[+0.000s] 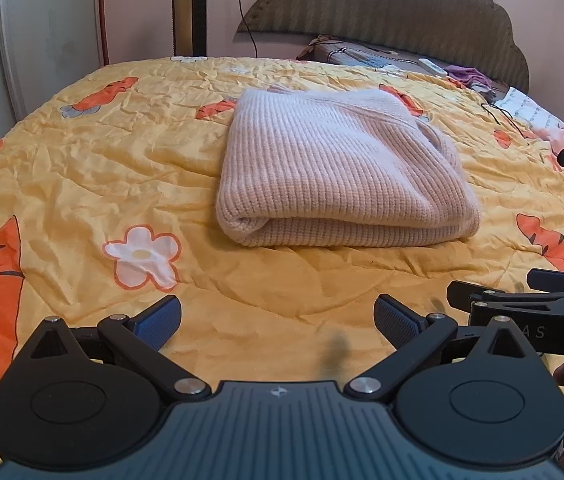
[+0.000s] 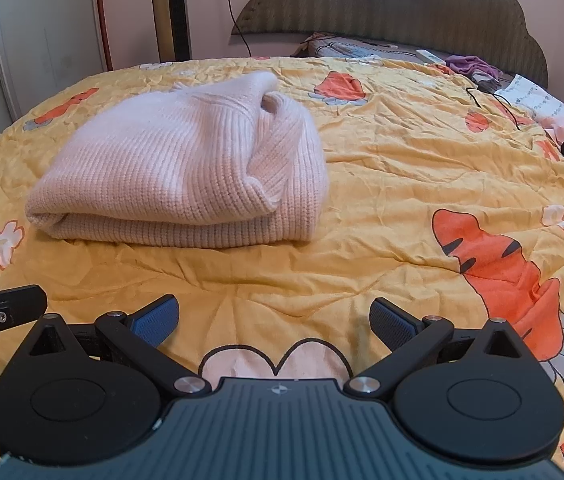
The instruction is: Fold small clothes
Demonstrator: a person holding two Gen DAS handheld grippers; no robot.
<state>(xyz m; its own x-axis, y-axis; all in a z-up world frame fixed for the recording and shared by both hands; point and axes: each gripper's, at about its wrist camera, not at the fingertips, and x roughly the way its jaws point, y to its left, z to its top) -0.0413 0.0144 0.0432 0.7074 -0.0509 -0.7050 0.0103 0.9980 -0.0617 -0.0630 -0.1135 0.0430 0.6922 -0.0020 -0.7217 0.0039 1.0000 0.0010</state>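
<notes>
A pink ribbed sweater (image 1: 341,168) is seen lying folded into a thick bundle on the yellow carrot-print quilt (image 1: 82,168) of the bed, about mid-bed and well ahead of both tools. The left tool (image 1: 278,316) is held with its jaws spread wide and nothing between them; the right tool (image 2: 274,316) is likewise held wide and empty. Both are kept low over the quilt, near its front edge and apart from the sweater.

The fold is judged to be essentially finished, so the main risks come from any further handling. A loose flap with a rolled cuff or collar (image 2: 270,152) is seen lying on top at the bundle's right end, not tucked in; if that edge were caught or pinched alone, the upper layer could be pulled open and the stack undone. If the bundle were lifted from one side only, the soft knit could sag and slide apart. The slippery, wrinkled quilt could also be dragged along with a low grasp.

The bundle's long axis is judged to run roughly left to right across the bed, slightly skewed, with the rounded fold edge (image 1: 345,232) turned toward the tools and the looser end pointing right and toward the headboard (image 1: 401,8). The ribs of the top layer are seen running from front to back.
</notes>
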